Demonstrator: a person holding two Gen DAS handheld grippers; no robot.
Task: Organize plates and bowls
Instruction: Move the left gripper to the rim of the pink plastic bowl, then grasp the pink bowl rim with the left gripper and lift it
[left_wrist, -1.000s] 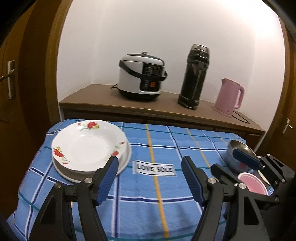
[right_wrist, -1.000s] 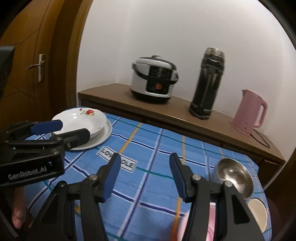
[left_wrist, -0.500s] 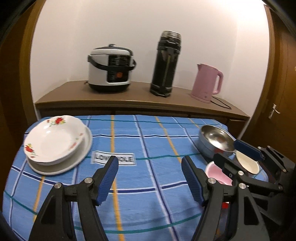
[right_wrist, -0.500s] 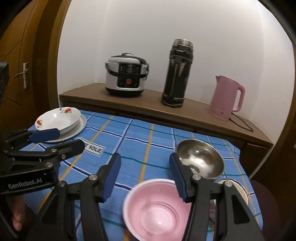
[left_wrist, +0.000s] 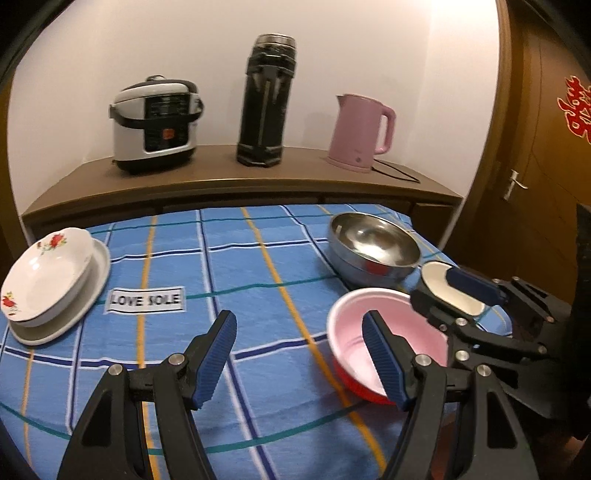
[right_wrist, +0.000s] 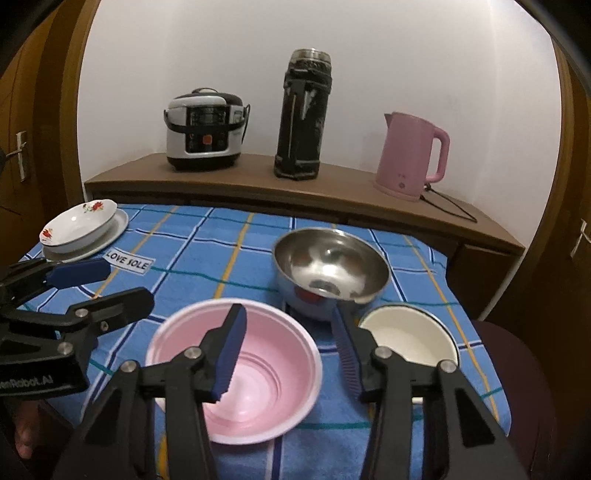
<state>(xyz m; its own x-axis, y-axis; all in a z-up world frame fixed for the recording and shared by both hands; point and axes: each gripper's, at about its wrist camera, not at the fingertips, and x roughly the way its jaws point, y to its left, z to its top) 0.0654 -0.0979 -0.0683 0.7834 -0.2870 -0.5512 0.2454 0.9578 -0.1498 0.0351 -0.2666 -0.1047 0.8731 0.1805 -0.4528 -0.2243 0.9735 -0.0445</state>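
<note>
A pink bowl (right_wrist: 273, 373) sits near the table's front right, also in the left wrist view (left_wrist: 351, 328). Behind it stands a steel bowl (right_wrist: 328, 266) (left_wrist: 373, 247), and to its right a small cream bowl (right_wrist: 410, 343) (left_wrist: 436, 284). A flowered white bowl (left_wrist: 40, 277) (right_wrist: 77, 225) rests on a white plate (left_wrist: 96, 273) at the far left. My right gripper (right_wrist: 291, 354) is open and empty, above the pink bowl's right rim. My left gripper (left_wrist: 299, 358) is open and empty over the tablecloth, left of the pink bowl.
A blue checked tablecloth (left_wrist: 236, 258) covers the table. Behind it a wooden sideboard (right_wrist: 332, 192) carries a rice cooker (right_wrist: 205, 129), a black thermos (right_wrist: 304, 114) and a pink kettle (right_wrist: 410, 155). Wooden doors flank both sides.
Both grippers have swung right, away from the plate stack and toward the bowls. The right gripper now hangs over the pink bowl. Both stay open.
</note>
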